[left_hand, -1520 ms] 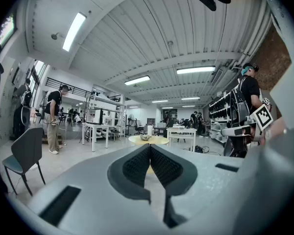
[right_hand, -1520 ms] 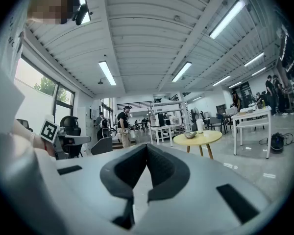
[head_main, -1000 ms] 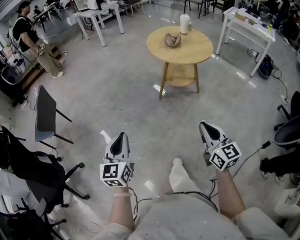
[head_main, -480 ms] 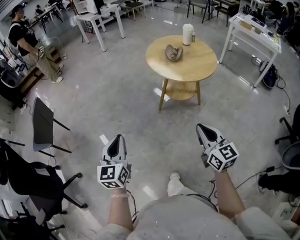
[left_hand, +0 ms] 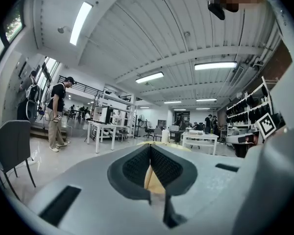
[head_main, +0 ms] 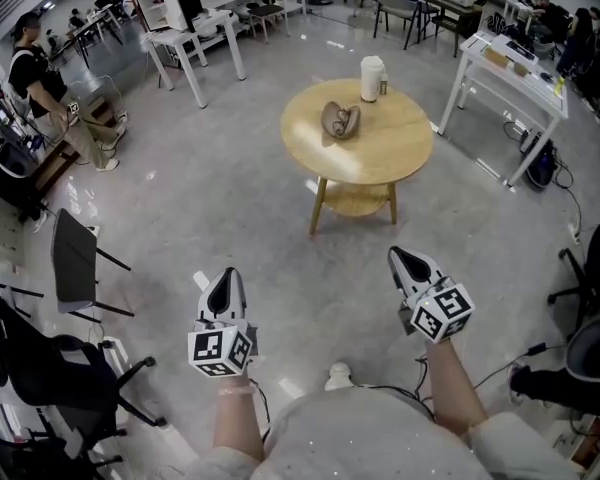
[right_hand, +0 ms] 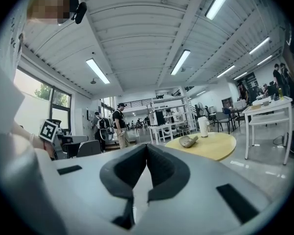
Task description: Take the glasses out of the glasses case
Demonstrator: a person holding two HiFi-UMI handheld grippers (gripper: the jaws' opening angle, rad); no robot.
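Note:
A brownish glasses case (head_main: 340, 120) lies on the round wooden table (head_main: 400, 153) across the floor ahead; in the right gripper view the case (right_hand: 188, 141) shows far off on the tabletop. Both grippers are held level over the grey floor, well short of the table. My left gripper (head_main: 228, 278) has its jaws together with nothing between them, and in its own view the left gripper (left_hand: 149, 148) points at the table. My right gripper (head_main: 400, 256) is shut and empty too; its tips (right_hand: 147, 148) meet in its own view.
A white cup (head_main: 371, 78) stands on the table behind the case. A grey chair (head_main: 72, 260) and a black office chair (head_main: 40, 368) are at the left. White desks (head_main: 510, 68) stand at the right and back. A person (head_main: 40, 83) stands at the far left.
The table and case have come nearer and lower in the head view as I move forward. Both grippers keep their pose and stay shut.

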